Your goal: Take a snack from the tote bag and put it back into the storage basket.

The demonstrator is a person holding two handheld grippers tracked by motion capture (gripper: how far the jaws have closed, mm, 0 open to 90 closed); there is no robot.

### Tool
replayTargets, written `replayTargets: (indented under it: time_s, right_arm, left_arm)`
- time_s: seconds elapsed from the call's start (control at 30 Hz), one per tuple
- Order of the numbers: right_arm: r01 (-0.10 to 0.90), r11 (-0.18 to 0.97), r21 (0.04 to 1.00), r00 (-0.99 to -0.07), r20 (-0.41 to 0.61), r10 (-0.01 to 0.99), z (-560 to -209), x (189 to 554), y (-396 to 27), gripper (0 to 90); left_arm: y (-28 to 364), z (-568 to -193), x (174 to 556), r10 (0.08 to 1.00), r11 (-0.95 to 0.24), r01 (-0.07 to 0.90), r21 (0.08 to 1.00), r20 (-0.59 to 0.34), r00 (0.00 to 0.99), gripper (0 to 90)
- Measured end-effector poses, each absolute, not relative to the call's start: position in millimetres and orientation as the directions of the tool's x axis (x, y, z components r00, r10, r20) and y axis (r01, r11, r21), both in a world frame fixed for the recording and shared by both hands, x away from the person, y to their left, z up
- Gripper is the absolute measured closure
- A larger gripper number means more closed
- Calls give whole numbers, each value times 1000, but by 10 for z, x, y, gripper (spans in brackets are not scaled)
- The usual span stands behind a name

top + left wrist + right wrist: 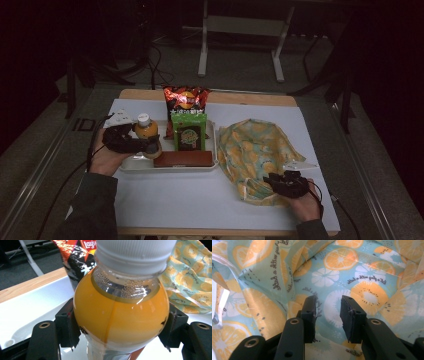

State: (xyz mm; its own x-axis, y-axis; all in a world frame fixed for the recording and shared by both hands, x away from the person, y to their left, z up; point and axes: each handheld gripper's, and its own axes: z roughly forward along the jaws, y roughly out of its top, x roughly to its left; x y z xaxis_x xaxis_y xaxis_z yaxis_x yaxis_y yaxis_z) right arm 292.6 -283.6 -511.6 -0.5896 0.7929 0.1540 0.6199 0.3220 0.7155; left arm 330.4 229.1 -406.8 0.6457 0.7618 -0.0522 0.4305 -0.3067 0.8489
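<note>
Left gripper (150, 146) is clamped on the juice bottle (146, 129), jaws pressing both sides of its round orange belly just below the white cap. Bottle stands upright at the left end of the white tray (131, 166), w/ a green packet (189, 132), a chip bag (186, 101) and a brown bar (183, 159) beside it. Right gripper (327, 311) rests on the fruit-print cloth bag (337, 275), jaws approx half open, fabric lying between them; can't tell if it's pinched.
</note>
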Motion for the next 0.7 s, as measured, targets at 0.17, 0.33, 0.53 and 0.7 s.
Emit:
replayTargets:
  time_s: [0.17,0.33,0.53,0.7]
  right_arm:
    - [621,322,715,-590,155,793,-5117,2927,-2837,657]
    - [619,322,717,-591,155,791,-5113,2924,-2831,657]
    - [620,322,716,-591,155,792,-5111,2919,-2834,657]
    - [622,318,716,-587,158,794,-5106,2916,-2838,657]
  left_arm:
    - [2389,-4082,3297,774,-297,435,850,-53,631,301]
    - [2456,-4116,3300,779,-296,440,848,-53,625,302]
    - [2517,-4142,3305,776,-289,440,850,-61,627,302]
    - [2573,-4182,3306,781,-284,447,848,-66,621,302]
